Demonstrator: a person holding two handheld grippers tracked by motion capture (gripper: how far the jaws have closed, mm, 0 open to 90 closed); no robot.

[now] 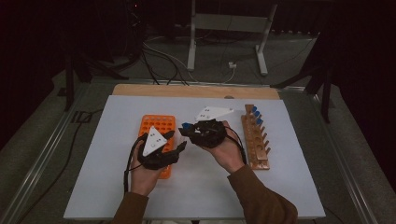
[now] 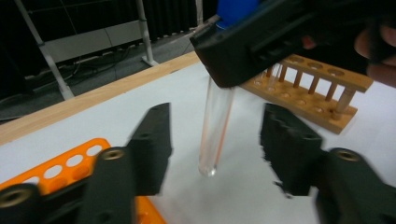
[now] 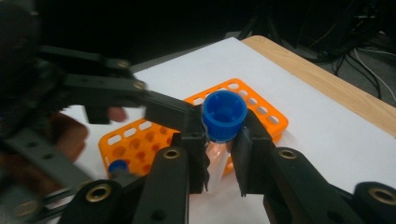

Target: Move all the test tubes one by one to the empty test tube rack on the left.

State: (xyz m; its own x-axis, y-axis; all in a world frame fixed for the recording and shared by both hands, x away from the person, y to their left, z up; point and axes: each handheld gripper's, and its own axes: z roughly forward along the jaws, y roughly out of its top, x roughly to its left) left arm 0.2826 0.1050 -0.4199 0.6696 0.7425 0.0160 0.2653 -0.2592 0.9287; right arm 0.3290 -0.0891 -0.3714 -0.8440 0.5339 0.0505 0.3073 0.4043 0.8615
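Note:
My right gripper (image 1: pixel 187 129) is shut on a clear test tube (image 2: pixel 215 126) just below its blue cap (image 3: pixel 224 115), and holds it upright above the white mat. My left gripper (image 2: pixel 217 144) is open, its jaws standing on either side of the tube's lower half without touching it. In the right gripper view, my right gripper (image 3: pixel 219 158) clamps the tube (image 3: pixel 217 163), and one of the left gripper's fingers (image 3: pixel 163 109) reaches in beside the cap. Both grippers meet over the mat just right of the orange rack (image 1: pixel 156 123).
The orange rack (image 3: pixel 252 107) has many round holes and one blue-capped tube (image 3: pixel 119 166) in it. A wooden rack (image 1: pixel 256 140) at the right holds blue-capped tubes (image 1: pixel 256 114) at its far end. A white mat (image 1: pixel 116 186) covers the wooden table (image 1: pixel 187 91).

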